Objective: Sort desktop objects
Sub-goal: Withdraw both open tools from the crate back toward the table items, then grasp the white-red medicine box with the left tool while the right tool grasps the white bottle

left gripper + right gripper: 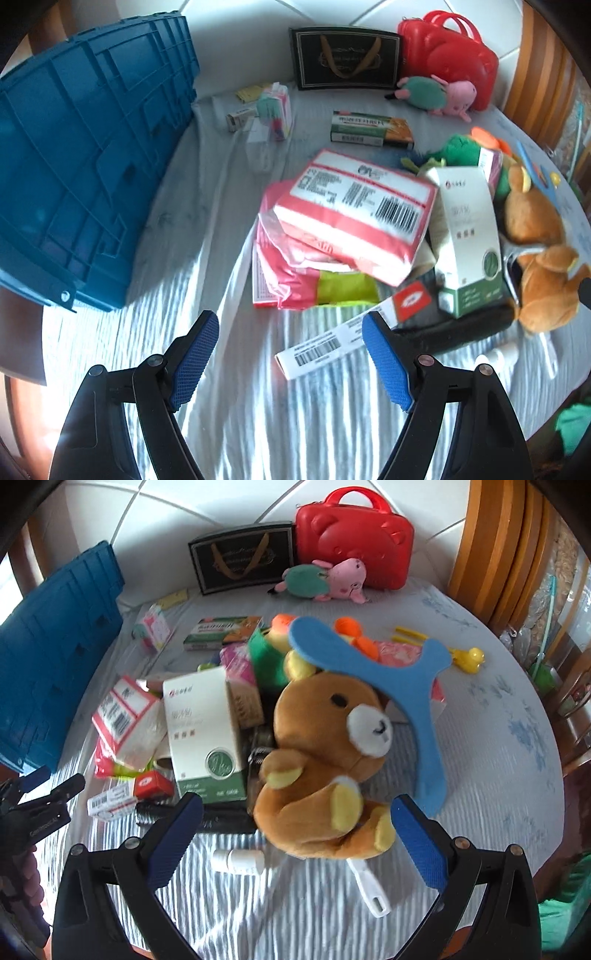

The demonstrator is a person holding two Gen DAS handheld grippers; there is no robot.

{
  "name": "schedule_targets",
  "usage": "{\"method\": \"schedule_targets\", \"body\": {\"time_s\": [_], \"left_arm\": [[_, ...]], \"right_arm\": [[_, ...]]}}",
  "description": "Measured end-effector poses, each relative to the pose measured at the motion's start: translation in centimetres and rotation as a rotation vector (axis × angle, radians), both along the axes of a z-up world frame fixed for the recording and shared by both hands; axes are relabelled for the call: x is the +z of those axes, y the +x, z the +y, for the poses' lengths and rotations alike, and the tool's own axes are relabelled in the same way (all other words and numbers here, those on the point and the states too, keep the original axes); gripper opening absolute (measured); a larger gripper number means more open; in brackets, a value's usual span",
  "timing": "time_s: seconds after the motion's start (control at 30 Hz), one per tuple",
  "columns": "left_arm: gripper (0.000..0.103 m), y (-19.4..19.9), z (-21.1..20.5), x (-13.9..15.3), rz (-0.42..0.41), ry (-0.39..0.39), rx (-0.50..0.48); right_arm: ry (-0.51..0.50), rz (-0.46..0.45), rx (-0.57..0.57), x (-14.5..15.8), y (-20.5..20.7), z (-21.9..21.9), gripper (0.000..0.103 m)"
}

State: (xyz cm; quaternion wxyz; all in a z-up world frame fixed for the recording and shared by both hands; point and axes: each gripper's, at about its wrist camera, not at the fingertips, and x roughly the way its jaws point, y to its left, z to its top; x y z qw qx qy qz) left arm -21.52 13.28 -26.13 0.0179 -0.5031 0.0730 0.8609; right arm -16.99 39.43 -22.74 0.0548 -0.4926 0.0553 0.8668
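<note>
Your left hand-held gripper [290, 354] hangs with its blue pads spread wide, nothing between them, over the striped cloth of the bench [229, 417]. Its view alone shows the blue crate [81, 162] filling the left side, and the red-and-white packet [354, 214] lying on top of pink bags, barcode end toward the right. The long white barcoded box [321, 347] lies just ahead of the right pad, its long axis running from lower left up to the right.

Your right hand-held gripper [297, 830] is also spread apart, and the brown bear [325, 771] sits between its pads; contact cannot be told. The bear's face points up and right, its feet toward the camera. Only this view shows the blue Y-shaped foam piece [402, 694] resting over the bear's head, the yellow clip [465, 657], and two small white items [240, 860] on the cloth just before the bear.

Both views show one red case [354, 542], one black gift bag [240, 559], one pink pig plush [325, 581] and one white-and-green carton [203, 734] standing left of the bear.
</note>
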Motion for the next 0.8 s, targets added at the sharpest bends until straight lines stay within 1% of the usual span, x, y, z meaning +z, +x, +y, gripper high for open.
{"method": "schedule_targets", "body": {"time_s": [0.13, 0.2, 0.27, 0.37, 0.43, 0.53, 0.6, 0.67, 0.77, 0.8], "left_arm": [[0.080, 0.4, -0.5, -1.6, -0.002, -0.010, -0.104], [0.080, 0.4, -0.6, -2.3, -0.003, -0.007, -0.179], [0.080, 0.3, -0.3, -3.1, 0.007, -0.024, -0.264], [0.080, 0.3, 0.3, -3.9, 0.014, -0.028, -0.347], [0.080, 0.2, 0.7, -4.2, 0.019, -0.007, -0.410], [0.080, 0.2, 1.5, -4.9, 0.005, -0.008, -0.485], [0.080, 0.2, 2.1, -5.4, -0.005, -0.008, -0.516], [0.080, 0.4, 2.8, -5.8, 0.014, -0.035, -0.540], [0.080, 0.3, 3.4, -6.2, -0.014, -0.011, -0.566], [0.080, 0.4, 3.6, -6.4, -0.014, -0.020, -0.562]], "right_arm": [[-0.013, -0.024, -0.039, -2.3, 1.1, -2.6, 0.103], [-0.010, -0.029, -0.091, -3.3, 2.0, -3.6, 0.103], [-0.017, -0.033, -0.147, -4.3, 2.9, -4.4, 0.103], [-0.005, -0.055, -0.204, -5.8, 3.8, -5.7, 0.103], [-0.019, -0.055, -0.245, -6.5, 4.2, -6.2, 0.103], [-0.007, -0.060, -0.279, -6.9, 4.3, -6.8, 0.103], [-0.004, -0.057, -0.296, -7.1, 4.3, -6.9, 0.103], [-0.009, -0.053, -0.316, -7.3, 4.2, -6.8, 0.103], [-0.008, -0.058, -0.340, -8.0, 4.1, -6.8, 0.103], [-0.009, -0.062, -0.345, -8.4, 4.1, -6.7, 0.103]]}}
